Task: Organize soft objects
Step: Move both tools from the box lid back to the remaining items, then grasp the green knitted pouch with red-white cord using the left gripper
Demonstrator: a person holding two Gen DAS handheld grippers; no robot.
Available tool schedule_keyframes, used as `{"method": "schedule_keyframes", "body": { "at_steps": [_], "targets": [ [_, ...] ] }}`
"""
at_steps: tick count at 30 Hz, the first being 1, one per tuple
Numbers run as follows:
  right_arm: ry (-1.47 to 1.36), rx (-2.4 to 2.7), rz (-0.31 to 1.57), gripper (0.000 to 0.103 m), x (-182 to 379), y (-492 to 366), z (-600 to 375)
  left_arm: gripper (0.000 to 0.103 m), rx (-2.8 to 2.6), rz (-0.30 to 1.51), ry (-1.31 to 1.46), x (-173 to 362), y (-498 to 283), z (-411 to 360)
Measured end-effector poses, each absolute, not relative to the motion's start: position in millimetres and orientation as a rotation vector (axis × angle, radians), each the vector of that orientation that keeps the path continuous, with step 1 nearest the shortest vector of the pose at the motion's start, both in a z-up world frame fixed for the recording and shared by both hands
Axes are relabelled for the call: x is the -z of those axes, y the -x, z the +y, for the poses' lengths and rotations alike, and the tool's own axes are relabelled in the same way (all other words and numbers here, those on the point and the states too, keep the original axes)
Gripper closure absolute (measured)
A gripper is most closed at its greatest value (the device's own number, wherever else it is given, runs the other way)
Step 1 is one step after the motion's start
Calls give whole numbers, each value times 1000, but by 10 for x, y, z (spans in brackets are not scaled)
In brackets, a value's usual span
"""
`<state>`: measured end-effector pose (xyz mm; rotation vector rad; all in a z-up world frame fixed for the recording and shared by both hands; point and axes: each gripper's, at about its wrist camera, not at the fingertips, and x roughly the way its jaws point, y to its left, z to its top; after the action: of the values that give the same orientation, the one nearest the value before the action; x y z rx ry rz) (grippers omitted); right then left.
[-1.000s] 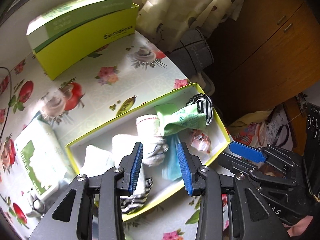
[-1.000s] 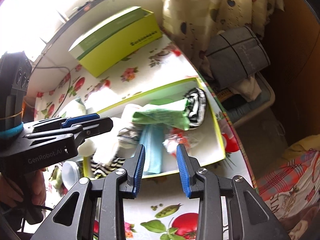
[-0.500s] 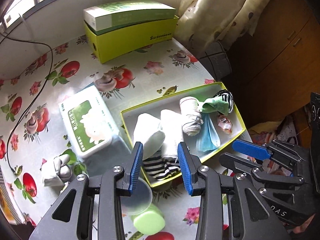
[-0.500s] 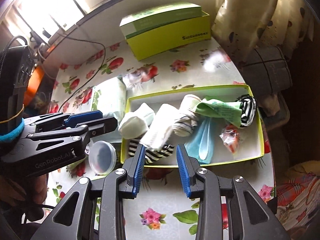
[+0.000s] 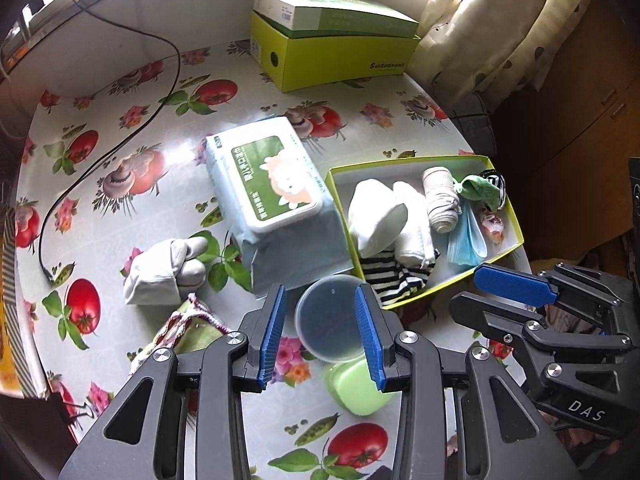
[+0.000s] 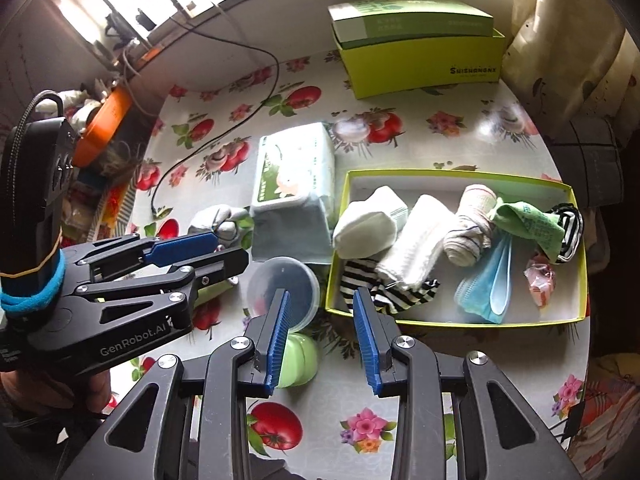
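The left gripper point(image 5: 322, 336) hangs above the bench point(image 5: 132, 208) with its fingers spread and nothing between the pads; below it lie a round clear lid point(image 5: 330, 318) and a pale green container point(image 5: 358, 386), but it touches neither. The right gripper point(image 6: 320, 338) is also spread and holds nothing; it hovers over the near left corner of the yellow-green tray point(image 6: 576, 248).

Most soft objects are already in the tray: a white sock point(image 6: 366, 226), a white folded cloth point(image 6: 420, 236), a rolled beige sock point(image 6: 470, 230), a green cloth point(image 6: 528, 224), a blue face mask point(image 6: 486, 288) and a black-and-white striped sock point(image 6: 394, 286), which hangs a little over the near rim. A small pink wrapped item point(image 6: 540, 280) is at the right end.

Outside the tray, a grey glove point(image 5: 164, 268) lies on the bench, left of the wet-wipes pack point(image 5: 272, 196); a green cloth with red trim point(image 5: 192, 328) is just beside the left gripper. A green box point(image 5: 336, 44) stands at the far edge.
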<state>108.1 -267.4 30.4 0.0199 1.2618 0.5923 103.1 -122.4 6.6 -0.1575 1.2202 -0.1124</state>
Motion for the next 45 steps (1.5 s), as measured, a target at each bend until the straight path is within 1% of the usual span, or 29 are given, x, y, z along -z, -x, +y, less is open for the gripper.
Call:
{"method": "schedule_keyframes", "body": {
  "at_steps": [13, 22, 25, 28, 30, 32, 37, 45],
  "targets": [
    [87, -720, 1328, 71, -178, -924, -2184, 66, -35, 1254, 315, 245, -560, -351],
    [104, -769, 1355, 68, -132, -887, -1990, 66, 3, 1282, 272, 470, -483, -73],
    [107, -773, 1361, 68, -131, -882, -1954, 66, 34, 1294, 216, 544, -492, -44],
    [110, -774, 1362, 67, -135, -881, -1934, 59, 87, 1309, 156, 617, -524, -57],
    [109, -772, 1362, 67, -136, -880, -1934, 59, 122, 1314, 115, 660, -556, -85],
    [108, -769, 1365, 67, -134, -879, -1921, 54, 146, 1328, 72, 730, -596, -120],
    [107, -765, 1369, 67, -115, -879, -1913, 48, 169, 1356, -9, 885, -680, -207],
    [102, -762, 1371, 67, -109, -913, -1922, 47, 114, 1360, 45, 992, -674, -288]
  ]
}}
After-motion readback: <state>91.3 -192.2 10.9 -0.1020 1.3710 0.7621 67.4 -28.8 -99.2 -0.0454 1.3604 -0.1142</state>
